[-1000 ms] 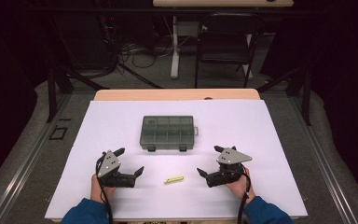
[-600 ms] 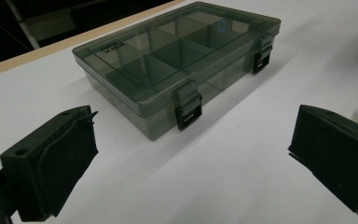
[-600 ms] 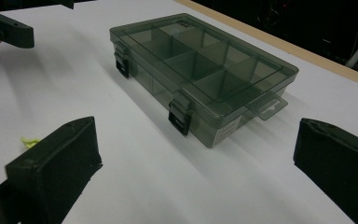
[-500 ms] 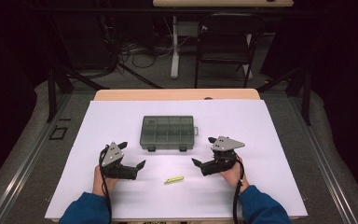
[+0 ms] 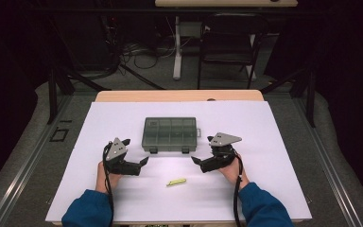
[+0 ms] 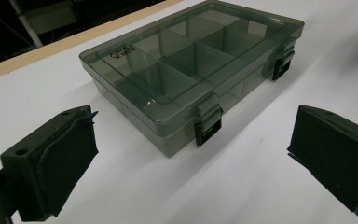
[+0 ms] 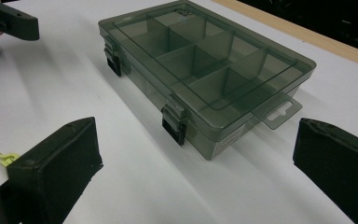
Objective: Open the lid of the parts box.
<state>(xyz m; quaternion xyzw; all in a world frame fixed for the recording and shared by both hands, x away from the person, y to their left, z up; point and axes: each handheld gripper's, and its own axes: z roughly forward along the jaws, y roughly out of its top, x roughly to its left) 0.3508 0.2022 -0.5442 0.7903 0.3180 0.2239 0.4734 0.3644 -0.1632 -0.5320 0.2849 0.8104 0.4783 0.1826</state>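
A: Change since earlier: both grippers are advancing toward the smoky grey translucent plastic compartment box (image 5: 170,134), which is lying shut, latches fastened, mid-table.

B: Surface?

A: White sheet-covered table (image 5: 288,142); dark room, folding chair (image 5: 227,42) behind.

B: Grippers?

A: Left gripper (image 5: 144,161) and right gripper (image 5: 194,160), jaws gaping wide, gripping nothing, are flanking the box's front, probably lining up on its latches.

B: Smallest item?

A: Yellow-green plastic clip (image 5: 176,182), lying between the hands.

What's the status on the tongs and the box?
Left tongs open, right tongs open, both empty. Compartment box shut, latches down. Small yellow-green piece lies nearer the person, not in the way.
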